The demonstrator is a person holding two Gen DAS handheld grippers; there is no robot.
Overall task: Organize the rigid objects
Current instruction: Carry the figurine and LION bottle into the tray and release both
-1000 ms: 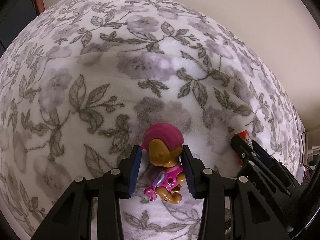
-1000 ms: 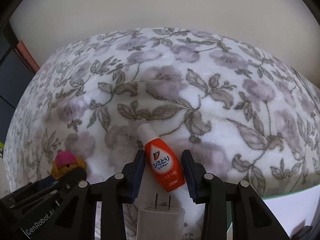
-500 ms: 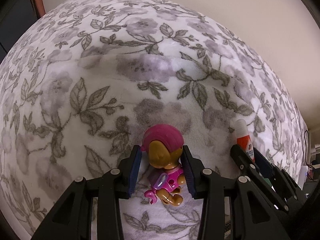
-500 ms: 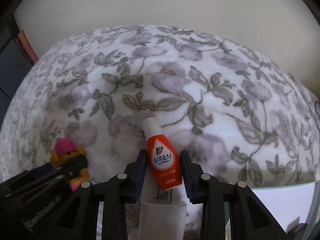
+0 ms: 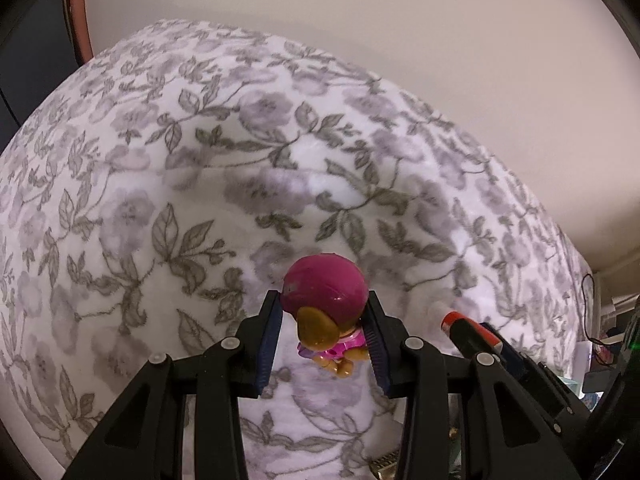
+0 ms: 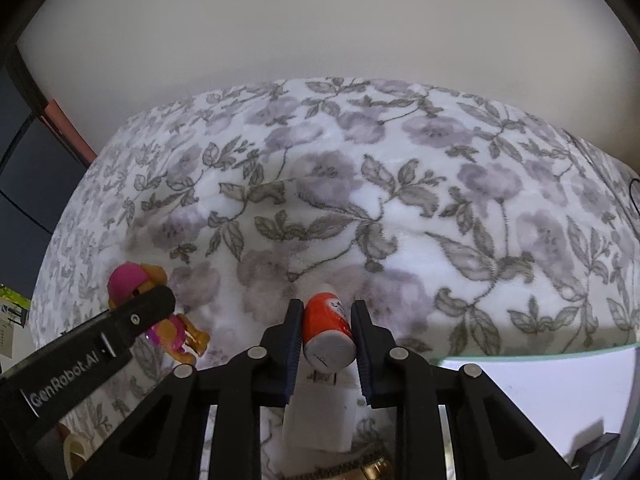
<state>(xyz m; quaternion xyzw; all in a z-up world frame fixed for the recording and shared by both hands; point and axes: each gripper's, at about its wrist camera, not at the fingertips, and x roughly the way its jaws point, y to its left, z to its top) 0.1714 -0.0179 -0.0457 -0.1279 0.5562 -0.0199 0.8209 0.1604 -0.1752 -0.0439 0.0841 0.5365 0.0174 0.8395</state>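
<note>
Above the blanket (image 5: 192,208), grippers (both loaded) grip toy (image 5: 324,292), bottle (image 6: 326,328).

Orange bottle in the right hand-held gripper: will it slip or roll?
The orange bottle looks like smooth, rounded plastic, so it may pivot between the closing pads. It seems small and probably light. Laid down on the floral blanket, it could roll, though the plush pile should slow it.

White lettering "GenRobot.AI" printed along side of black plastic left gripper finger (image 6: 120,336), right wrist view, lower left corner. Small orange plastic bottle with white label (image 6: 326,320): dark marks on label, foreshortened, unreadable. Green-and-white paper item at far left frame edge (image 6: 10,308): print too small to read. Left wrist view: no legible text.
</note>
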